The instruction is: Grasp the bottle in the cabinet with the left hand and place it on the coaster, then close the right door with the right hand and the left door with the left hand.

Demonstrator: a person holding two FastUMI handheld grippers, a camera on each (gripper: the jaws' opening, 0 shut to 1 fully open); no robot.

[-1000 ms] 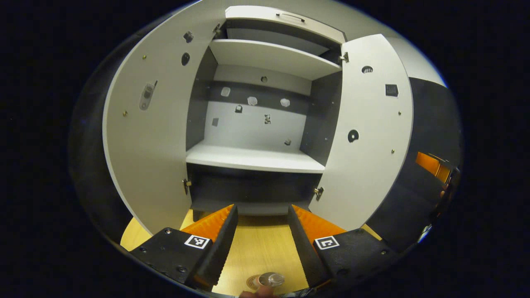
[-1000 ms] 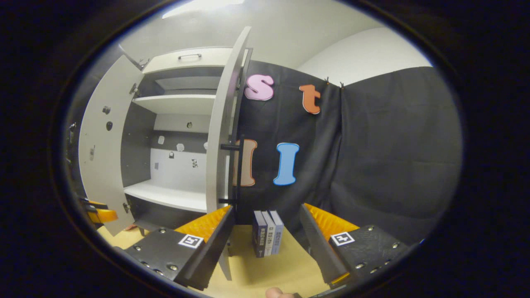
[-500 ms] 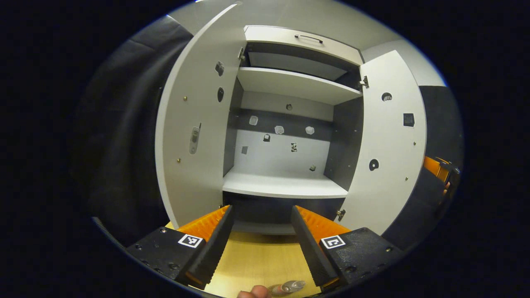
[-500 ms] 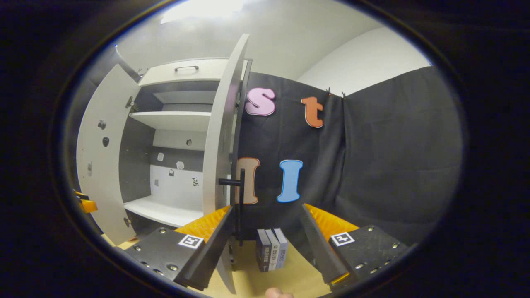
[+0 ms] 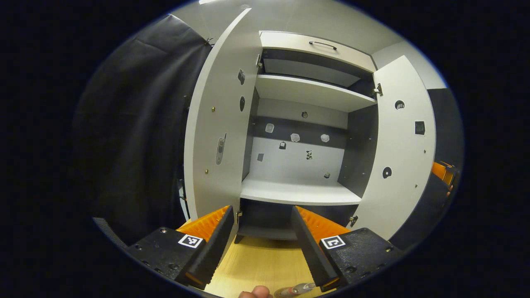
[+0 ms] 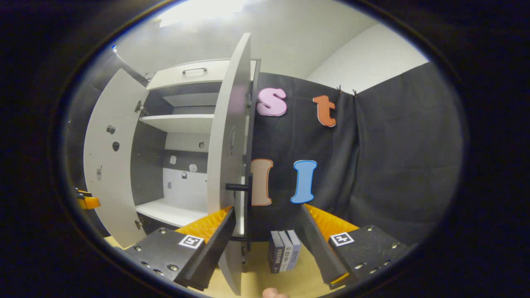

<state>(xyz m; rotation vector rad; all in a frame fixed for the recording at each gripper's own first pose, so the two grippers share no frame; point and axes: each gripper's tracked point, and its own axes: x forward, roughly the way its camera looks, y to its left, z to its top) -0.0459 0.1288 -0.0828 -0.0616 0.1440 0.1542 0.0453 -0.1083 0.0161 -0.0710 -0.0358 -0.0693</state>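
The grey cabinet [image 5: 306,194] stands with both doors swung out and its middle shelf bare. In the left gripper view my left gripper [image 5: 263,242] is open and holds nothing, pointing at the cabinet's base near the left door [image 5: 215,145]. The clear bottle's top [image 5: 296,289] peeks in at the bottom edge, just under the fingers. In the right gripper view my right gripper [image 6: 267,244] is open, close to the right door [image 6: 227,157], which I see nearly edge-on. Its black bar handle [image 6: 249,207] stands just beyond the left fingertip.
The cabinet sits on a wooden table [image 5: 261,265]. Three dark books [image 6: 283,250] stand upright on the table right of the right door. A fingertip [image 5: 254,293] shows at the bottom edge. The other gripper's orange finger [image 5: 441,171] shows past the right door.
The left gripper has pulled back and swung left, so the cabinet sits farther right and the bottle slid to the bottom edge. The right gripper has moved closer to the right door's handle.
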